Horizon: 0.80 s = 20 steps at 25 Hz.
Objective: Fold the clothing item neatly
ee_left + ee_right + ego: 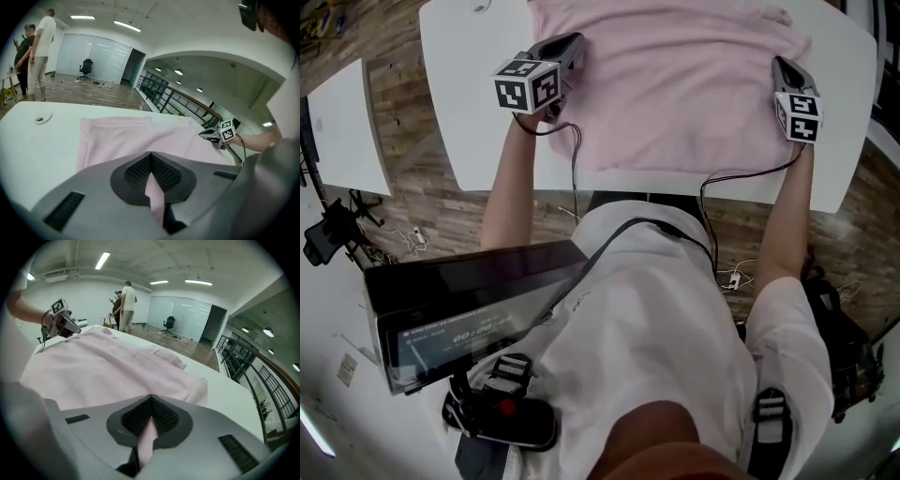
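We count one left hand-held gripper (572, 44), clamped tight on a pinch of the left edge of the one pink garment (675, 84). The garment lies flat on the single white counter (478, 122), hem towards us, body running away. One right hand-held gripper (780, 64) is closed on its right edge. Print on the dark screen (478, 319) is too blurred to read.

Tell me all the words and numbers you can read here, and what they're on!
No text here reads clearly.
On the dark screen: pale writing and digits, too blurred to read.
On the marker cubes: black-and-white square patterns, not letters.
On the pink garment: no print shows.
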Available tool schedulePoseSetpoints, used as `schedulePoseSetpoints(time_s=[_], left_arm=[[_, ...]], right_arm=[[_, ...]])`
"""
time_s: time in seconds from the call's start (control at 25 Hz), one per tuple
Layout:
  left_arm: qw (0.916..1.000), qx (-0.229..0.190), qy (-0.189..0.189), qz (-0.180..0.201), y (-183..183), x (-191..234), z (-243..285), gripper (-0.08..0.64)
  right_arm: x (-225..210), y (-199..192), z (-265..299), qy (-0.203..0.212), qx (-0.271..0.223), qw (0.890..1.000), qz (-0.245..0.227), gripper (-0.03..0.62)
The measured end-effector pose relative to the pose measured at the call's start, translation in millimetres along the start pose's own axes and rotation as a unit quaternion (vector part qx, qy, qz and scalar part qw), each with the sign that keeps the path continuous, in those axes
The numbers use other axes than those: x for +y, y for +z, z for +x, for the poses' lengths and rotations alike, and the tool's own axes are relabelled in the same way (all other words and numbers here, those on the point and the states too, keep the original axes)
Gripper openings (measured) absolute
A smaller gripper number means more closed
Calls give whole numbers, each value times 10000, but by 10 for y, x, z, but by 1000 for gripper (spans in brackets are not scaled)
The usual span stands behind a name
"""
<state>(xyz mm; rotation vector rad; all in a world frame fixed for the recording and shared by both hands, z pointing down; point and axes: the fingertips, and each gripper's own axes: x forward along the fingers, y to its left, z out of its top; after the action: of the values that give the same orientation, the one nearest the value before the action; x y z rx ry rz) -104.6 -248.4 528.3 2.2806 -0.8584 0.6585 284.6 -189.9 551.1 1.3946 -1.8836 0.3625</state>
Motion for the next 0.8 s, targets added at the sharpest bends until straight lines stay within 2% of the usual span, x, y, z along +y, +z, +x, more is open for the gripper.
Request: schedulePoseSetpoints(time_s=[0.04, 0.16, 0.32, 0.48, 0.6, 0.8], left_arm=[[10000, -40, -32, 85, -34, -42, -2, 2], [9986, 13, 240, 481, -238, -22, 57, 2], [9985, -122, 370, 392, -338, -139, -47, 2], [9976, -171, 227, 632, -508, -535, -34, 2], [9957, 13, 108, 918, -816, -832, -44, 2], [9903, 516, -110, 1283, -1372, -1146, -151, 2]], right_arm=[[-1, -6, 50, -47, -48, 10000, 16, 3], [26, 97, 33, -118, -281, 9993, 201, 3], [493, 149, -189, 317, -517, 9975, 374, 3], [966, -117, -374, 512, -312, 9974, 397, 2], [1250, -444, -492, 526, 11, 9978, 395, 2], [1411, -733, -636, 514, 124, 9965, 648, 3]])
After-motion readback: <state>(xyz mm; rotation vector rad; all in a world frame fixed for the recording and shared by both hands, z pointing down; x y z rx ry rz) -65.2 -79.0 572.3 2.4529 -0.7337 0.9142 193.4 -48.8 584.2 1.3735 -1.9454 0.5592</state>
